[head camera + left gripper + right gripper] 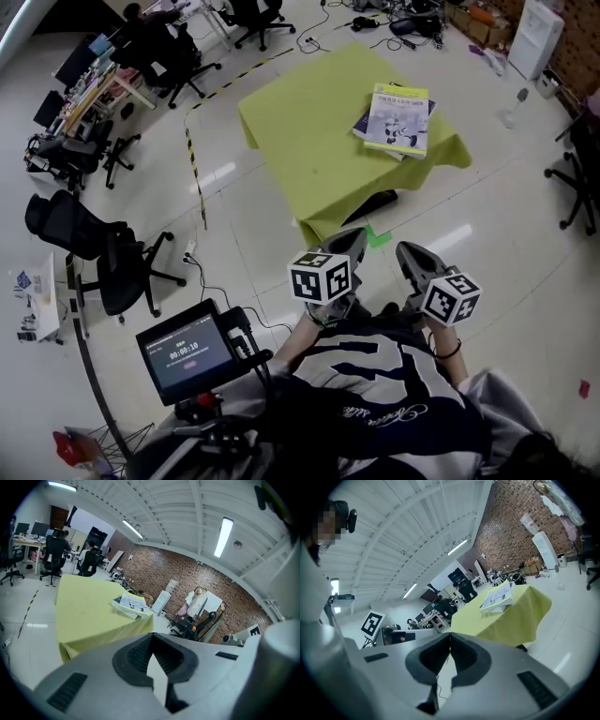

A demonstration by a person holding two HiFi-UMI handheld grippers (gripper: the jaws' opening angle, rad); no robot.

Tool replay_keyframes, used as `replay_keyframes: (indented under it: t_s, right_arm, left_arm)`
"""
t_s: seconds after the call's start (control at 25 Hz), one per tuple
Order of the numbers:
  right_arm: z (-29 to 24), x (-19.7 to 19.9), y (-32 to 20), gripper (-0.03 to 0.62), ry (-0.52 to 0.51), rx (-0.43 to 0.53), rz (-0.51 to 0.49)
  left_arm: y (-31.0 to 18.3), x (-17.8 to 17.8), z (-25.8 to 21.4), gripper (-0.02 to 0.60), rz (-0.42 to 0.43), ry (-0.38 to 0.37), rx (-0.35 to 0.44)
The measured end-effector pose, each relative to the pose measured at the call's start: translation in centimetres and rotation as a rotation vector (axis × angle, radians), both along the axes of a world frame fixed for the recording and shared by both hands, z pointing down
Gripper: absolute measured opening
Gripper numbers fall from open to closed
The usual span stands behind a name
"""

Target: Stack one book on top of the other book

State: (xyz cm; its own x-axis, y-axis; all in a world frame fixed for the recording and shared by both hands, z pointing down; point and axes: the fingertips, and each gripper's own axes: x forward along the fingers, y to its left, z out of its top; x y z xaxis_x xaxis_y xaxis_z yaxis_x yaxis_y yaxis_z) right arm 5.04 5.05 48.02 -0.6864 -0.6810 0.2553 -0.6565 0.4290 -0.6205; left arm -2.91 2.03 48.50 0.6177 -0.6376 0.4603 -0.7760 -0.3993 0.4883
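While I stand back, left claw (pixel 352 238): shut, empty.
Right claw (pixel 407 250): shut, empty.
Books (pixel 397 118): stacked, top one offset, near table (pixel 305 127) edge.
Risk: a bump could slide it off.

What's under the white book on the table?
A dark blue book, with only its left edge and a corner showing past the white book. Its cover is hidden.

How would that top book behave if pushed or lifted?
The top book looks thin, so it would probably flex if lifted by one edge. Its cover seems smooth; a push would likely slide it across the lower book. Lying flat, it shouldn't tip.
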Motion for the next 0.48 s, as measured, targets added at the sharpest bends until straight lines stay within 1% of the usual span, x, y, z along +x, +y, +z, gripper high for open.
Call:
replay_keyframes:
  t_s: [0.32, 0.48]
  right_arm:
    - [-0.6, -0.8, -1.3, -0.005, 0.019, 0.008, 0.013]
    - [-0.8, -1.3, -1.5, -0.005, 0.029, 0.014, 0.003]
  left_arm:
    - [-2.1, -1.5, -0.4, 0.005, 0.003, 0.043, 0.017]
    - [-2.2, -1.7, -0.5, 0.005, 0.019, 0.048, 0.014]
